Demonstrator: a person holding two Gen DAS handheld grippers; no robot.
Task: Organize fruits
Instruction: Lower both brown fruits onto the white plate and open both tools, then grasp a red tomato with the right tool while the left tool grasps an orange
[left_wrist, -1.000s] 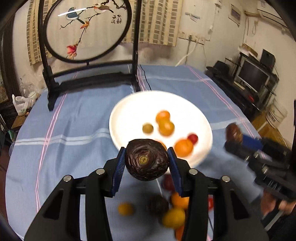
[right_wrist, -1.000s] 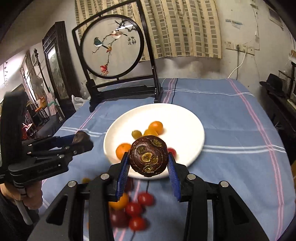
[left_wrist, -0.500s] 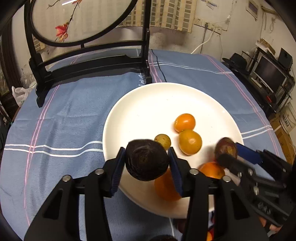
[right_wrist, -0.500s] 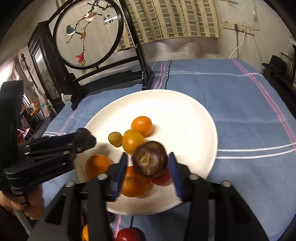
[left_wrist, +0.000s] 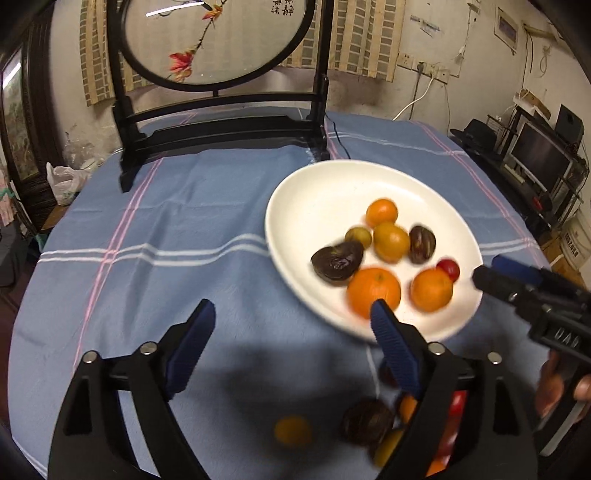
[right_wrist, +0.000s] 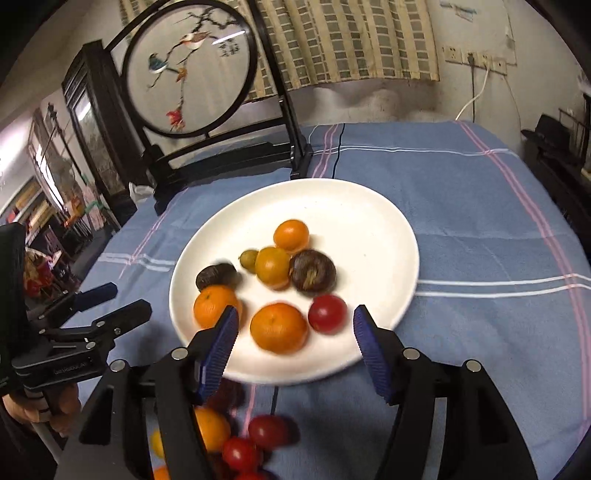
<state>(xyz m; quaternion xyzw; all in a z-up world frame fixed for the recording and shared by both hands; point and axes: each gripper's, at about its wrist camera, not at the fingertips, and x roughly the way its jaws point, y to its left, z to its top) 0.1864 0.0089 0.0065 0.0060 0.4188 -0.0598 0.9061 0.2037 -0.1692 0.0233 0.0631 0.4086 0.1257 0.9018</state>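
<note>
Just beyond the right hand-held gripper (right_wrist: 291, 341), a white plate (right_wrist: 369, 221) holds oranges (right_wrist: 279, 326), two dark wrinkled passion fruits (right_wrist: 313, 272) and a cherry tomato (right_wrist: 327, 314). More tomatoes (right_wrist: 267, 430) and oranges lie on the table beneath it.

Orange, red and dark purple fruit on white

The plate (right_wrist: 369, 206) is plain white; the tablecloth (right_wrist: 461, 206) is blue with white and pink stripes (gripper pads (right_wrist: 218, 343) blue too).

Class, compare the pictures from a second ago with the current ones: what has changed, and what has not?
Each gripper let go of a dark fruit. The left gripper dropped the left dark fruit onto the white plate; the right gripper released the right dark fruit there. Both jaws are opening, empty. The other plated fruit and the loose fruit on the cloth stayed put.
</note>
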